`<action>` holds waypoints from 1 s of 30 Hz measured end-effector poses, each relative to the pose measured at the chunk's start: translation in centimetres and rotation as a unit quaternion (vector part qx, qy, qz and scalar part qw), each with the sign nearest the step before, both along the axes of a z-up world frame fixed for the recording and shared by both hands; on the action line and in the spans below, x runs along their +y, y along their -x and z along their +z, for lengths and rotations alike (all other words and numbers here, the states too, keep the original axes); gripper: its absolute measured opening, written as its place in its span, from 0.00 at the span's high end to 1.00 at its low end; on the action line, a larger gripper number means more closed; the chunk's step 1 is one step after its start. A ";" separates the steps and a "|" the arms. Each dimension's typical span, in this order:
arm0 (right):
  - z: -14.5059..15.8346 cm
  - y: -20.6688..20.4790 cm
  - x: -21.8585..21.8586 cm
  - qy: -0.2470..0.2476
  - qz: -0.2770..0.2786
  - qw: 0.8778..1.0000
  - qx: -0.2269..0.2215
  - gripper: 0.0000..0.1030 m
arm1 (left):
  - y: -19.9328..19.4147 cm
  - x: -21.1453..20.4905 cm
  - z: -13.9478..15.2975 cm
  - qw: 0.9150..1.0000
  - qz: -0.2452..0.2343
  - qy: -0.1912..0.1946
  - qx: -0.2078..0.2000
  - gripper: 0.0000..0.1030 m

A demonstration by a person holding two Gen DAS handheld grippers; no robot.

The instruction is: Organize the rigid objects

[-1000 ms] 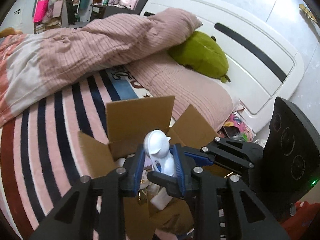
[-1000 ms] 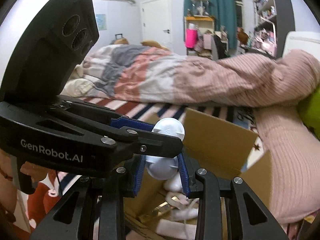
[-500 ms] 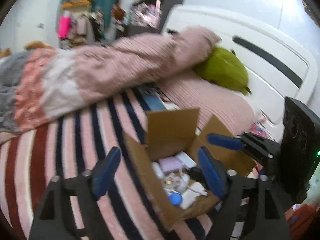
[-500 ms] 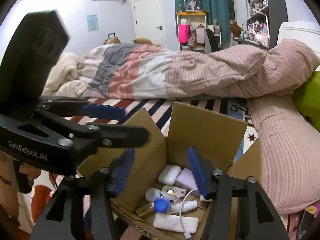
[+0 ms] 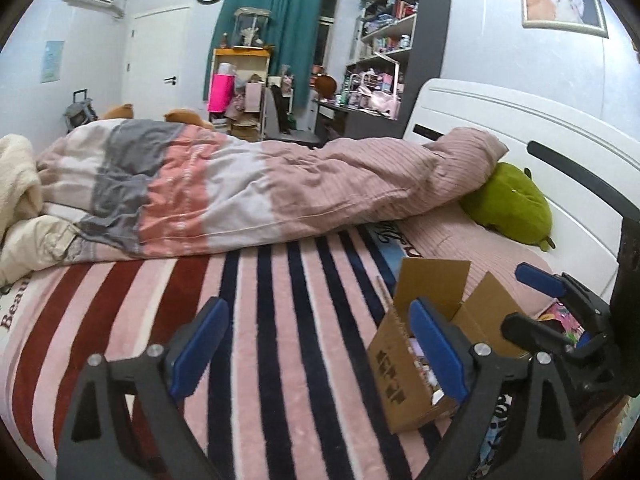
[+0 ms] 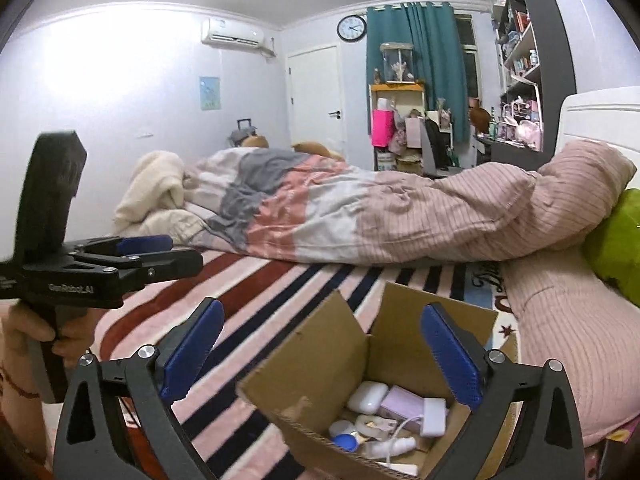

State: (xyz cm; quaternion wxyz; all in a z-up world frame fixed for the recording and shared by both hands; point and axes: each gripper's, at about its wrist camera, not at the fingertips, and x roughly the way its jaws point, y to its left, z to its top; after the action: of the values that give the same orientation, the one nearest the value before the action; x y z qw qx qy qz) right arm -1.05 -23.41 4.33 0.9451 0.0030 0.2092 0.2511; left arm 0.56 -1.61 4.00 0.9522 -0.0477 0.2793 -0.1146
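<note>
1. Left wrist view: the left claw (image 5: 316, 354) is spreading its jaws wide, with nothing between the blue pads (image 5: 198, 346). It is hanging over bare striped bed (image 5: 280, 292), aimed left of the box (image 5: 404, 364), probably because no loose item lies there to grab.
2. The box is sitting at lower right with flaps up, so items can drop straight in. The right claw (image 5: 560, 300) is showing at the right edge.
3. Right wrist view: the right claw (image 6: 320, 358) is also opening, empty, poised above the box (image 6: 320, 360) at lower centre.
4. White case (image 6: 367, 397), lilac item (image 6: 402, 402) and blue cap (image 6: 346, 441) are lying inside, already gathered.
5. A hand (image 6: 30, 332) is gripping the left claw (image 6: 168, 256) at left, clear of the box.
</note>
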 end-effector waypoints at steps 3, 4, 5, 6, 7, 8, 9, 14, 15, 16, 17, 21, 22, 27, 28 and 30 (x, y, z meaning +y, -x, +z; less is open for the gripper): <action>0.0 0.3 0.4 0.005 -0.003 1.000 -0.001 0.04 | 0.3 0.5 -0.2 1.000 0.009 -0.002 0.001 0.12; 0.0 0.3 0.5 0.007 -0.003 1.000 -0.001 0.04 | 0.4 0.5 -0.2 1.000 0.010 -0.003 0.000 0.12; 0.0 0.4 0.6 0.010 -0.004 1.000 -0.002 0.04 | 0.4 0.6 -0.3 1.000 0.011 -0.004 0.000 0.12; -0.1 0.4 0.6 0.011 -0.005 1.000 -0.002 0.04 | 0.4 0.6 -0.3 1.000 0.012 -0.005 0.000 0.12; -0.1 0.4 0.5 0.011 -0.007 1.000 -0.002 0.04 | 0.4 0.6 -0.3 1.000 0.013 -0.007 0.000 0.12; -0.1 0.4 0.5 0.011 -0.007 1.000 -0.002 0.04 | 0.5 0.6 -0.3 1.000 0.014 -0.008 0.000 0.12; -0.1 0.4 0.4 0.010 -0.008 1.000 -0.002 0.04 | 0.5 0.6 -0.3 1.000 0.014 -0.010 0.000 0.12; -0.1 0.4 0.2 0.007 -0.009 1.000 0.000 0.04 | 0.5 0.5 -0.3 1.000 0.017 -0.013 0.000 0.12; -0.2 0.4 0.1 0.007 -0.009 1.000 0.001 0.04 | 0.5 0.5 -0.3 1.000 0.017 -0.013 0.000 0.12; -0.1 0.4 0.1 0.007 -0.008 1.000 0.001 0.04 | 0.5 0.5 -0.3 1.000 0.017 -0.014 -0.001 0.12; -0.2 0.4 0.0 0.007 -0.008 1.000 0.001 0.04 | 0.4 0.5 -0.4 1.000 0.017 -0.014 -0.001 0.12; -0.3 0.3 0.0 0.006 -0.009 1.000 0.001 0.04 | 0.4 0.6 -0.4 1.000 0.019 -0.016 0.000 0.12; -0.3 0.3 0.0 0.006 -0.008 1.000 0.001 0.04 | 0.4 0.6 -0.4 1.000 0.019 -0.016 0.000 0.12; -0.2 0.3 0.0 0.006 -0.008 1.000 0.002 0.04 | 0.4 0.6 -0.4 1.000 0.019 -0.016 -0.001 0.12; -0.2 0.3 0.0 0.006 -0.009 1.000 0.001 0.04 | 0.4 0.6 -0.4 1.000 0.019 -0.016 -0.001 0.12; -0.2 0.4 0.1 0.007 -0.009 1.000 0.002 0.04 | 0.4 0.6 -0.4 1.000 0.018 -0.016 -0.001 0.12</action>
State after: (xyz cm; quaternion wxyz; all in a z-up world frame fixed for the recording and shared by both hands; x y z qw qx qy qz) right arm -1.42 -23.36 4.09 0.9469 -0.0009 0.2124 0.2414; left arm 0.16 -1.05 3.61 0.9549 -0.0375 0.2795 -0.0927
